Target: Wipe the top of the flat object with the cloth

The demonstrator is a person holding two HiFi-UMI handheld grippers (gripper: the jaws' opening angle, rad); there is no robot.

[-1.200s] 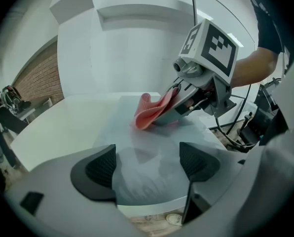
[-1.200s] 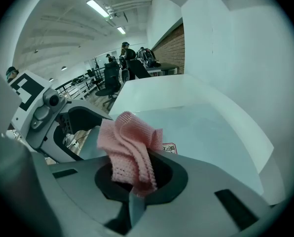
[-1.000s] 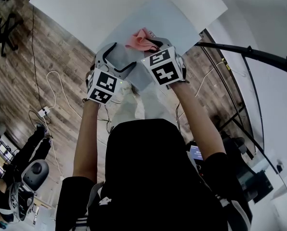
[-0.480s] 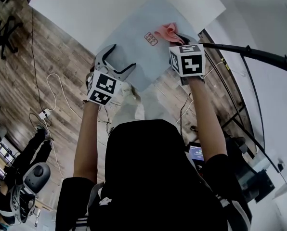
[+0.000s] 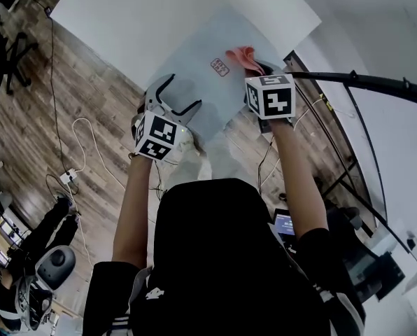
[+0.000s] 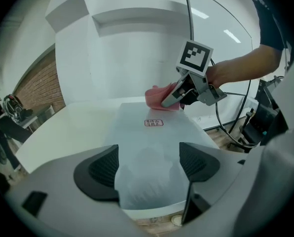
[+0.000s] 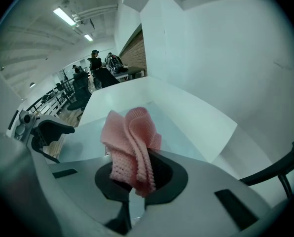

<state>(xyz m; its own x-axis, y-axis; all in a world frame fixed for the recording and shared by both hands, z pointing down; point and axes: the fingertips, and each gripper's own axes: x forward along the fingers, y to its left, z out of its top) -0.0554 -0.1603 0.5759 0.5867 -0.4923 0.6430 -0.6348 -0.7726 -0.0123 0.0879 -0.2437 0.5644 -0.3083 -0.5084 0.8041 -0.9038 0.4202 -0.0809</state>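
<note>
The flat object (image 5: 198,93), a pale blue-grey sheet, lay on the white table (image 5: 152,19), with one corner reaching past the table's near edge over the wooden floor (image 5: 89,96). A small red label (image 5: 220,66) sat on its top, towards the far side. The pink cloth (image 7: 129,142) was just beside that label, bunched into upright folds at the sheet's far right part; from the left gripper view it seemed to rest on the surface, though I could not be sure of the contact.

My right gripper (image 7: 137,179) had its jaws clamped on the lower end of the cloth, the knit folds standing up out of the dark pads. My left gripper (image 6: 149,167) hovered over the near end of the sheet with its jaws spread wide and nothing but the bare sheet showing between them. The two grippers were well apart, the label lying between them. A white cable (image 5: 82,128) trailed across the floor at my left.
</note>
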